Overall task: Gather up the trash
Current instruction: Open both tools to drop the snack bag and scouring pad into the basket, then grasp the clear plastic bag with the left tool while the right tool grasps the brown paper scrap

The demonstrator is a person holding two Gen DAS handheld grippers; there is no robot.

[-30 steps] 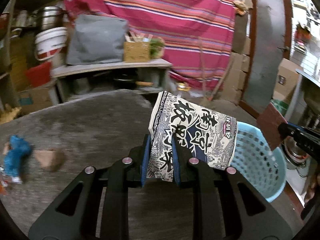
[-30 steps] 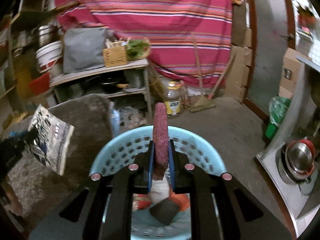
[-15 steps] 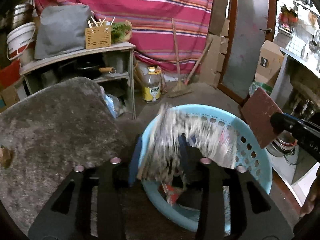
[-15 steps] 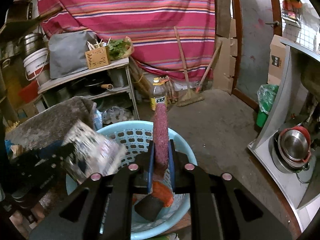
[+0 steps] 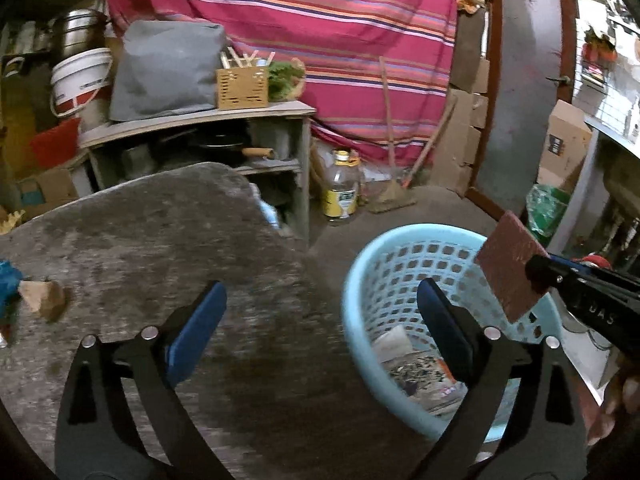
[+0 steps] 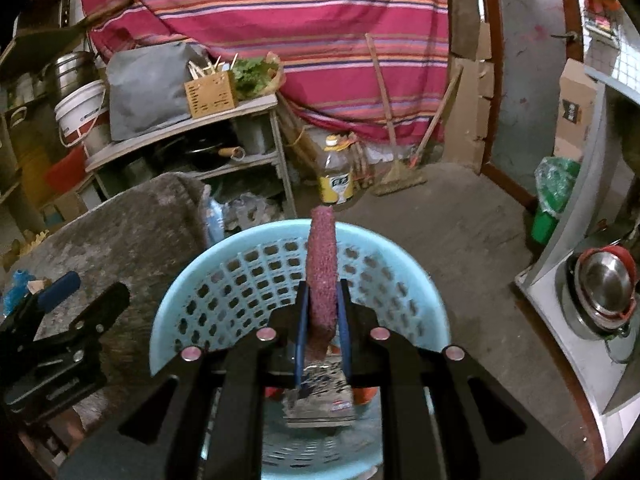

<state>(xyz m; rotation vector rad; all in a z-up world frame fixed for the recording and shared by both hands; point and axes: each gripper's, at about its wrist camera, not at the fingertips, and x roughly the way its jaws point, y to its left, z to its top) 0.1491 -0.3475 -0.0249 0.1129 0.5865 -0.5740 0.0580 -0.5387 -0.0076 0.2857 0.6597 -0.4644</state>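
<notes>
A light blue perforated basket stands on the floor beside a grey table. The printed black-and-white packet lies inside it. My left gripper is open and empty, straddling the table edge and the basket rim. My right gripper is shut on a dark red scouring pad, held upright over the basket. A blue scrap and a tan scrap lie at the table's left edge.
A shelf with a wooden box, grey bag and pans stands behind the table. An oil bottle and a broom are on the floor by the striped curtain. A metal bowl and green bag sit right.
My left gripper swung right over the basket, opened and dropped the printed packet, which now lies in the basket. My right gripper still holds the red pad above the basket.
</notes>
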